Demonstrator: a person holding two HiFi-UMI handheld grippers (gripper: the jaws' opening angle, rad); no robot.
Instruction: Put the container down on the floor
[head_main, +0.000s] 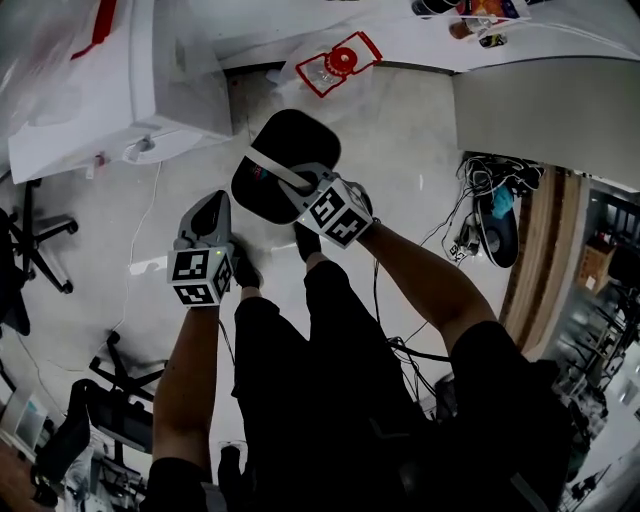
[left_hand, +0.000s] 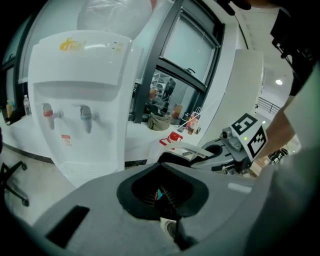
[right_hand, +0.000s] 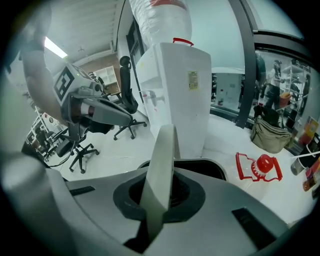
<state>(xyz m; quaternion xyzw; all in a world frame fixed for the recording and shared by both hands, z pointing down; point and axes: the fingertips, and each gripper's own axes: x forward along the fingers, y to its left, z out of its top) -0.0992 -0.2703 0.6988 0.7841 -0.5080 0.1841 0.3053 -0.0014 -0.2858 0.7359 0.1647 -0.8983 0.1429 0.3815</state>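
Right tool (head_main: 300, 188) clenched on handle (right_hand: 160, 170) of container (head_main: 290, 140) – held above floor (head_main: 400, 150) – left tool (head_main: 211, 202) closed, empty.

Left claw (head_main: 213, 203) closed, right claw (head_main: 305, 190) clamping handle (right_hand: 159, 170)

The left gripper (left_hand: 163, 172) has its grey fingers (left_hand: 95, 205) pressed together with nothing between them. Just past their tips and to the right, the right gripper (left_hand: 202, 154) grips the white handle (left_hand: 184, 147) of a black container (left_hand: 171, 157). Well beyond the fingers, to the left, stands a white water dispenser (left_hand: 80, 100).
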